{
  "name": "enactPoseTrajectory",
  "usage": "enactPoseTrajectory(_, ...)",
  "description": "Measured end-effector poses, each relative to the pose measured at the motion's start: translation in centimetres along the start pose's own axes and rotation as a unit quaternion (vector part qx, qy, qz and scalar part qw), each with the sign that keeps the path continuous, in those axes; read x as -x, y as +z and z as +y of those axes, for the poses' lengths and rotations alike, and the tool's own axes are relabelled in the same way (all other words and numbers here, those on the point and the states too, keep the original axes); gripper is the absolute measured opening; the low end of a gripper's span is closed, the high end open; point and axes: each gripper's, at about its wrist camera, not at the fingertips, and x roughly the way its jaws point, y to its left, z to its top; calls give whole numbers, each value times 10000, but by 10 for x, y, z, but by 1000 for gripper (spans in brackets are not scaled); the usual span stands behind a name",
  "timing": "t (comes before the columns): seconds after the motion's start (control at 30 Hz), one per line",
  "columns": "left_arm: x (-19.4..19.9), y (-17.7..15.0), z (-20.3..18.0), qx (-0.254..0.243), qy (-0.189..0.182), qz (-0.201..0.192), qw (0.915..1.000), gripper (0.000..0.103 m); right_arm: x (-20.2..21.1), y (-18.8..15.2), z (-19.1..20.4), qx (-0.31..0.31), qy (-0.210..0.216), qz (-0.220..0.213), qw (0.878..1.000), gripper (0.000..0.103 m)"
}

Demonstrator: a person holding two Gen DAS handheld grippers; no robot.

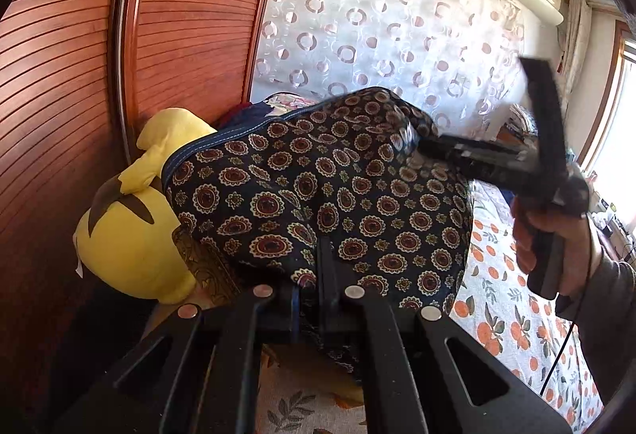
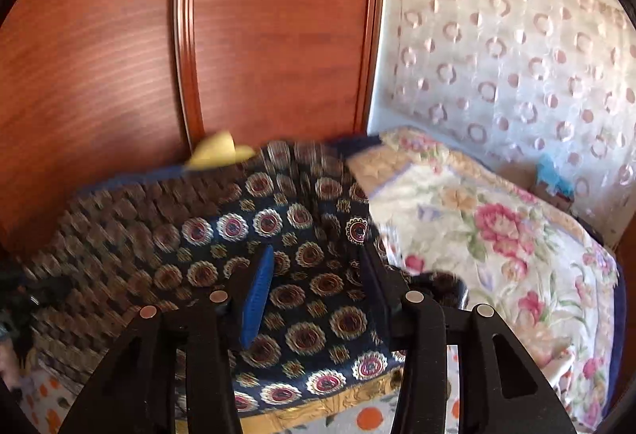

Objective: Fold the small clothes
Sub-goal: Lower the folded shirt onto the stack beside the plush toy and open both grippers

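**Patterned garment held up over the bed, fold not yet laid flat**

The left gripper [image 1: 308, 299] is clamped tight on the near edge of a dark navy garment [image 1: 318, 187] printed with round medallions; the cloth rises from between its 2 black fingers. The right gripper [image 2: 314, 287] has its jaws apart, 1 blue pad [image 2: 258, 299] showing, with the same cloth lying between them but not pinched. In the left view, a person's hand [image 1: 552, 247] carries that right gripper at the garment's far upper corner.

The garment drapes in front of a yellow plush toy [image 1: 131, 235], over a bedsheet printed with oranges [image 1: 501, 314]. A floral quilt [image 2: 497, 235] lies to the right, a wooden wardrobe [image 1: 71, 76] and a lace curtain [image 1: 377, 16] behind.

Judging by this, folding is partway: the cloth is bunched, with no tidy fold visible. Flattening and further folds appear to remain.
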Motion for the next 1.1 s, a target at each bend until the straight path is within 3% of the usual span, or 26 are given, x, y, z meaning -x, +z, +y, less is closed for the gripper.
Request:
enactPoseTrajectory(0.13, 4, 0, -5, -103, 76, 2, 9999, 8, -7, -5, -20, -255, -67, 52, 9996, 46)
enactPoseTrajectory(0.4, 34, 2, -11, -266, 326, -95, 9991, 23, 58, -21, -1, -327, -112, -215, 9992, 47)
enactPoseTrajectory(0.53, 59, -3, -22, -460, 334, -312, 9979, 47, 103, -47, 9, -487, -96, -345, 9982, 47)
enactPoseTrajectory(0.63, 72, -7, -35, -633, 280, -333, 9970, 48, 132, -70, 15, -597, -91, -422, 9973, 47)
enactPoseTrajectory(0.7, 81, -10, -49, -811, 223, -361, 9958, 65, 155, -83, 20, -636, -145, -435, 9969, 48)
enactPoseTrajectory(0.73, 85, -12, -53, -864, 175, -415, 9952, 80, 173, -88, 26, -662, -176, -456, 9966, 48)
enactPoseTrajectory(0.87, 103, -19, -74, -1016, 61, -575, 9931, 83, 223, -105, 42, -715, -269, -525, 9957, 50)
enactPoseTrajectory(1.1, 120, -28, -106, -1323, 25, -701, 9887, 83, 269, -128, 53, -879, -380, -690, 9930, 53)
